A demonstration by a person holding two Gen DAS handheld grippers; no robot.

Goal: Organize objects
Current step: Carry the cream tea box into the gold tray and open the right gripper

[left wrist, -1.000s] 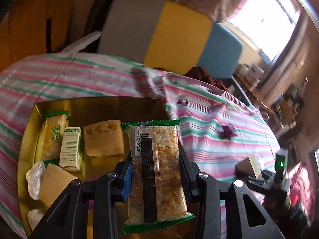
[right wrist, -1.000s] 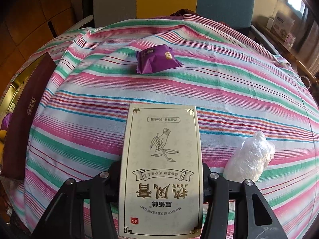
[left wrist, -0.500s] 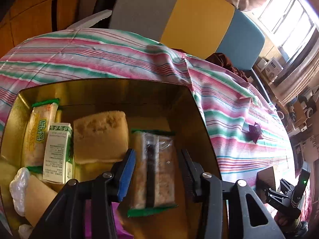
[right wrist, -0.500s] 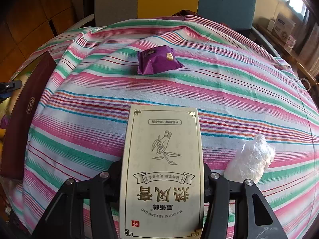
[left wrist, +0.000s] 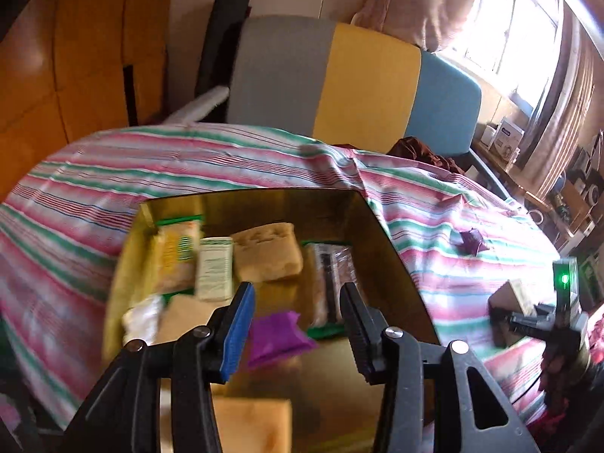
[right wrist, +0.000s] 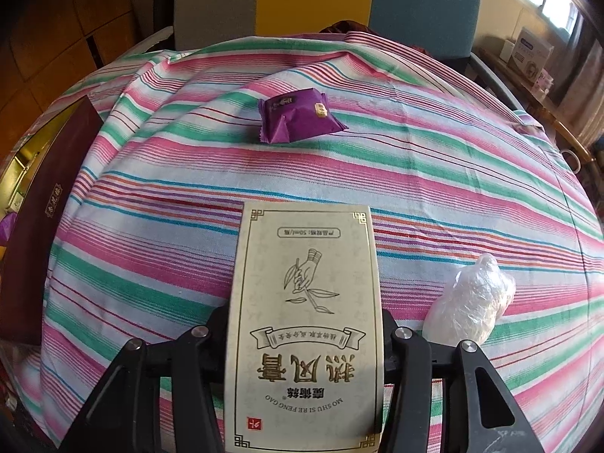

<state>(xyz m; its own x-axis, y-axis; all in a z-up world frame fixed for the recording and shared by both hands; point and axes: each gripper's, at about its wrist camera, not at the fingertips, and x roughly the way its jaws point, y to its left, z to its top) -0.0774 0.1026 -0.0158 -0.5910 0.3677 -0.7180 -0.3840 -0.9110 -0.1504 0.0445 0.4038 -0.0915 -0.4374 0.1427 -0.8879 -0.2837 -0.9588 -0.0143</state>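
The right gripper (right wrist: 304, 324), jaws closing, clamps the long sides of a cream carton (right wrist: 304, 324), likely light and crushable; the left gripper (left wrist: 298, 324) is parted and empty.

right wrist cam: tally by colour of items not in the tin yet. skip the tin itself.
Purple packet: 1
Cream carton: 1, between the closing jaws of the right gripper
Clear plastic-wrapped lump: 1
Total: 3
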